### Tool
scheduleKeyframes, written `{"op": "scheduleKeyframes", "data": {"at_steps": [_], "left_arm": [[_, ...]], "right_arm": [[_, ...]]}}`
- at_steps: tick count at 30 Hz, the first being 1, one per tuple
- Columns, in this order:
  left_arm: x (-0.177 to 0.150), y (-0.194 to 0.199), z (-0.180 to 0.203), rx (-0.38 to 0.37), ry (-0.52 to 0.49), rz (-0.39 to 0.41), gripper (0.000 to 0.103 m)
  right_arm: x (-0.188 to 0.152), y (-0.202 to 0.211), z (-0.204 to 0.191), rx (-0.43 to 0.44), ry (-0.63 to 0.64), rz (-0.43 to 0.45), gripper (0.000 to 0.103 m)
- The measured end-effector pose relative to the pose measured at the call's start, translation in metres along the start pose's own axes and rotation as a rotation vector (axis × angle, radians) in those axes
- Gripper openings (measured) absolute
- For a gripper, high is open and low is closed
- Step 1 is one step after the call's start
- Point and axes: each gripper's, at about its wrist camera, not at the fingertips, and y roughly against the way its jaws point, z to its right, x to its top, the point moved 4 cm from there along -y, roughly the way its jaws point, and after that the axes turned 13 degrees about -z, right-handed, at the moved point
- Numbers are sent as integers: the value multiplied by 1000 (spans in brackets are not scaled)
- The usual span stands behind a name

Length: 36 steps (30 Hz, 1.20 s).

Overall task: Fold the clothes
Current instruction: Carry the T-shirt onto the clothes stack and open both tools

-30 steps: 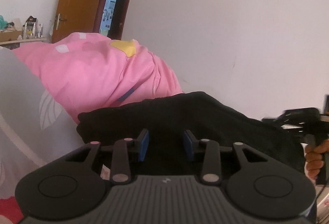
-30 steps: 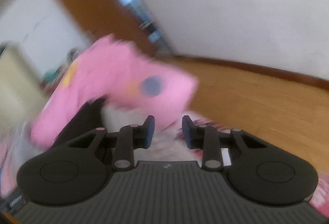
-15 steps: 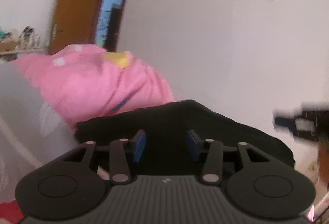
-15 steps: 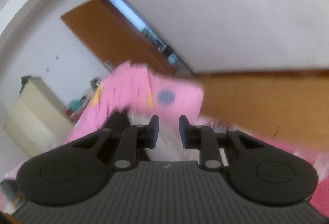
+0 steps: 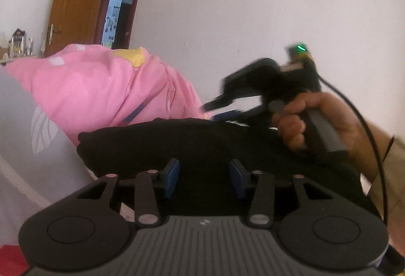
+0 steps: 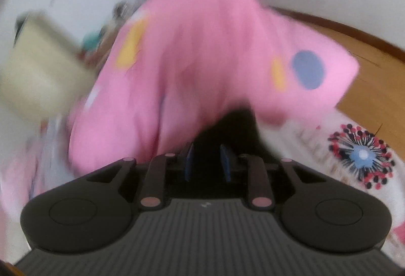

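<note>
A black garment (image 5: 202,142) lies spread on the bed just ahead of my left gripper (image 5: 204,178). That gripper stands open, low over the near part of the cloth, with its blue pads apart. My right gripper (image 5: 220,110), held by a person's hand (image 5: 303,121), reaches in from the right over the garment's far edge. In the right wrist view its pads (image 6: 188,159) stand a narrow gap apart around my right gripper (image 6: 207,161). Black cloth (image 6: 238,121) shows just beyond that gap. The view is blurred, and I cannot tell whether the pads touch the cloth.
A bunched pink quilt (image 5: 101,88) rises behind the garment and fills the right wrist view (image 6: 202,53). A pale sheet (image 5: 25,124) lies at left, and a flower-print sheet (image 6: 362,154) at right. Wooden floor (image 6: 374,78) and an open door (image 5: 76,2) lie beyond.
The right gripper and its hand have swept in from the right edge to the black garment's far side. Its view swung onto the pink quilt. The left gripper's jaws stand slightly wider.
</note>
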Motion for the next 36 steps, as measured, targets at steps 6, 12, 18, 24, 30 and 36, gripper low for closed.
{"op": "scheduleKeyframes", "data": {"at_steps": [6,12,18,24,30,36], "left_arm": [[4,3,5,20,25,-12,47],[8,54,14,66,81,-7,54],[-25,149,38,101,74,-43,75],[-102,243,64,105,126,-91,86],[-176,330,92,116,177,-56,99],[-219,390,120,141,189,-20,103]], "right_arm": [[-26,90,42,-51,-241,472,60],[-115,168,53,181,-241,467,60],[-245,221,25,92,41,355,65],[-373,245,-25,-87,344,329,66],[-475,295,-71,-182,432,436,81],[-587,310,-112,-305,543,506,102]]}}
